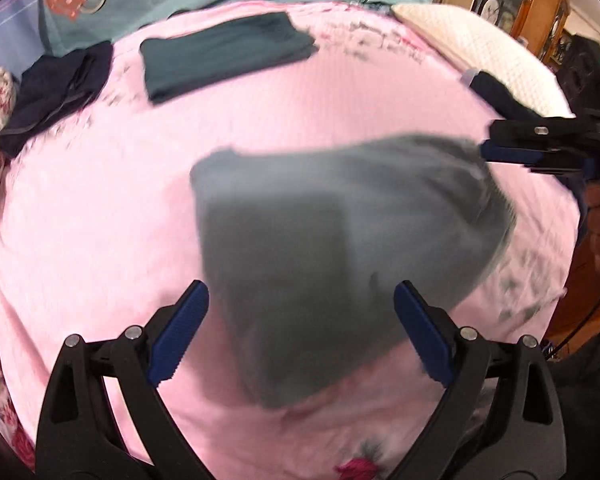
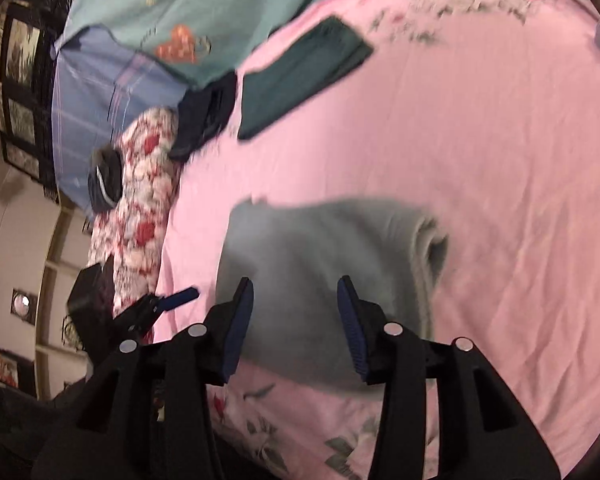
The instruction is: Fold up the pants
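While your left gripper (image 1: 301,332) is tilting down, spread wide above the folded grey pants (image 1: 340,248), your right gripper (image 2: 296,328) is hovering part-open, pinching nothing.

bare pink sheet (image 1: 100,220) around grey pants (image 1: 300,240)

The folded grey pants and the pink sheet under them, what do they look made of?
Folded grey pants: probably soft matte knit; the folded edge looks thick and rolled, though blurred. Pink sheet: thin woven cloth, perhaps cotton, matte with fine lines.
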`<move>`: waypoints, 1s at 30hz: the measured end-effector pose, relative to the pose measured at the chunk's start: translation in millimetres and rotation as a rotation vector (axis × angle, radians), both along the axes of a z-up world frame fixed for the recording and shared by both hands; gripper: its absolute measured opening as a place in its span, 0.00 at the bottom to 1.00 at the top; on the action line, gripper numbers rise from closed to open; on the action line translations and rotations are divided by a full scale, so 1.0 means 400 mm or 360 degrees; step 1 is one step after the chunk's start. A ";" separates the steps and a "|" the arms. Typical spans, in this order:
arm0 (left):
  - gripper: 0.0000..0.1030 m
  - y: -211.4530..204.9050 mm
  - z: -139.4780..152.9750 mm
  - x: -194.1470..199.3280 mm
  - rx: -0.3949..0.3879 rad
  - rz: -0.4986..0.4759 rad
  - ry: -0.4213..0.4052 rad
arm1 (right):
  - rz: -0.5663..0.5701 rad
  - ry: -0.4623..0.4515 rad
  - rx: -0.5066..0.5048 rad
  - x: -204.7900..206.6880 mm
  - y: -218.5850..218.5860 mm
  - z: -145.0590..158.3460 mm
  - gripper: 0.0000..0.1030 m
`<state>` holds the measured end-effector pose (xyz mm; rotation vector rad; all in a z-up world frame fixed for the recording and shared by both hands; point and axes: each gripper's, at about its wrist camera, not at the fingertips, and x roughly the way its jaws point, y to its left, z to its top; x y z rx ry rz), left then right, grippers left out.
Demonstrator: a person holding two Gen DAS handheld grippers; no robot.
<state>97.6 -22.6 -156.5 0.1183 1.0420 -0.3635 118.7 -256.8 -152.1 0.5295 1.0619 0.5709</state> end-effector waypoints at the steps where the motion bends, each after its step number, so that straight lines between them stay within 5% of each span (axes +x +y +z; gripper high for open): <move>1: 0.93 -0.009 -0.005 0.016 -0.0018 -0.0005 0.0014 | -0.0049 -0.0017 0.0000 0.019 -0.010 -0.004 0.45; 5: 0.95 -0.029 -0.114 0.069 0.0039 0.0083 0.0197 | -0.0142 0.0148 -0.0184 0.091 -0.010 -0.114 0.46; 11: 0.96 -0.027 -0.041 0.038 0.0111 0.0042 0.0050 | -0.0130 0.0007 -0.0163 0.038 0.002 -0.022 0.49; 15: 0.96 -0.003 -0.050 0.036 0.0025 0.0088 0.0130 | -0.0031 0.0000 -0.0187 -0.013 -0.004 -0.015 0.50; 18: 0.98 -0.015 -0.122 0.032 0.0132 0.0086 0.0273 | 0.0125 0.0101 -0.0317 -0.044 -0.001 -0.089 0.50; 19: 0.98 -0.008 -0.123 0.028 0.0103 0.0116 0.0255 | 0.0135 -0.0007 -0.0335 -0.061 0.001 -0.092 0.51; 25: 0.98 0.041 -0.064 0.056 0.0032 0.0305 0.0218 | 0.0093 -0.0084 -0.0312 -0.059 -0.013 -0.044 0.51; 30: 0.98 0.078 -0.038 0.092 -0.0008 0.0522 0.0228 | -0.0044 -0.0041 -0.0284 -0.023 -0.101 -0.036 0.51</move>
